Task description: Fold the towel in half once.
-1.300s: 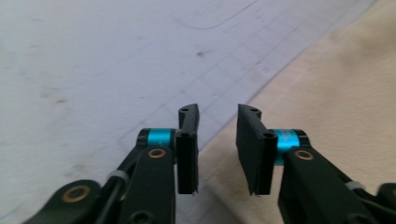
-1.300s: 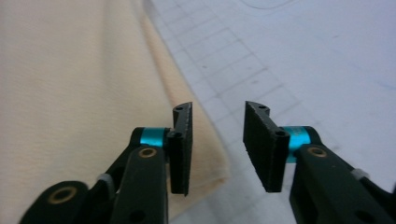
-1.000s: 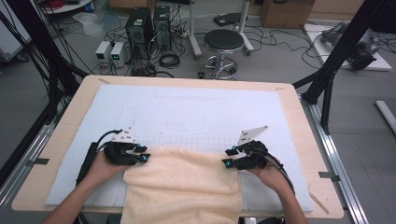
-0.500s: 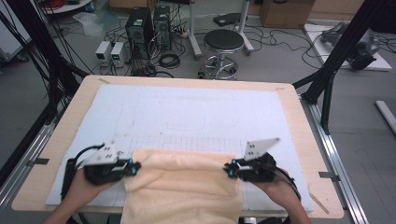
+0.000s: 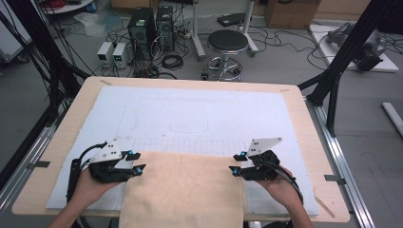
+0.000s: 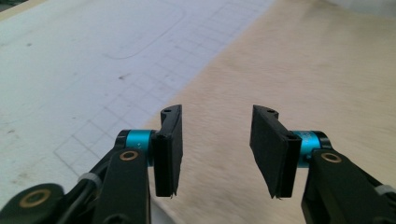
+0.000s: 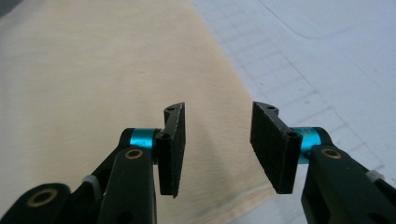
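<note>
Both my tools are wide apart right now, left tool (image 5: 137, 162) and right tool (image 5: 236, 163) sitting at the far corners of the tan cloth (image 5: 183, 192), which lies flat on the worktop's (image 5: 304, 118) near edge.

The left gripper (image 5: 135, 163) and the right gripper (image 5: 236, 163) are black, with cyan collars behind ribbed pads and brass rivets; each carries a grey three-cornered plate and a black cable.
</note>
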`<state>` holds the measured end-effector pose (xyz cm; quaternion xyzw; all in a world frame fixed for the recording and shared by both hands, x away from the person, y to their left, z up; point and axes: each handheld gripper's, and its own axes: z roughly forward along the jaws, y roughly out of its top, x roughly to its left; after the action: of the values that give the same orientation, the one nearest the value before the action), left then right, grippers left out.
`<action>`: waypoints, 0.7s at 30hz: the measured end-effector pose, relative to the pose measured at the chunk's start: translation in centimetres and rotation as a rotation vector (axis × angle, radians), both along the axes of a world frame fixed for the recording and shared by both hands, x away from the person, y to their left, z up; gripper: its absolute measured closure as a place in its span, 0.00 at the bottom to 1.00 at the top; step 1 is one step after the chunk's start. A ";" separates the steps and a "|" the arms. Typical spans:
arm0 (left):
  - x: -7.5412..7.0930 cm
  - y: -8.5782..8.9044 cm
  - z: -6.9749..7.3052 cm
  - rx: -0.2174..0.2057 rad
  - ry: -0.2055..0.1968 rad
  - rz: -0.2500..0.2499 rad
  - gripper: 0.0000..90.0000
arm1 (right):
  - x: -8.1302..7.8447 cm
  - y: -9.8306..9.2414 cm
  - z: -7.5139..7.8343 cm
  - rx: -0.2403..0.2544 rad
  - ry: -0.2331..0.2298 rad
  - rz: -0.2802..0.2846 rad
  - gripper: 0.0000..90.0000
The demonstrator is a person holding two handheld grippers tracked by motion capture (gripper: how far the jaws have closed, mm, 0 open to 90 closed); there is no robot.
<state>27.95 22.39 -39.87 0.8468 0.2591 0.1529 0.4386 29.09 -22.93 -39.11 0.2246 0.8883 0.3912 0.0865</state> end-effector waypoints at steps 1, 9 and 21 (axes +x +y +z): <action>0.6 0.0 -0.3 0.012 0.008 0.020 0.58 | 0.6 0.1 -0.4 -0.027 -0.001 -0.011 0.59; 4.7 0.2 -2.9 0.068 0.136 0.098 0.51 | 3.4 0.1 -2.4 -0.091 0.045 -0.027 0.54; 4.9 -0.1 -3.3 0.076 0.151 0.050 0.95 | 4.2 0.2 -3.5 -0.084 0.129 0.026 0.93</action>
<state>32.80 22.33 -43.16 0.8651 0.3067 0.1090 0.3815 33.26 -22.77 -42.57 0.2339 0.9105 0.3393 0.0333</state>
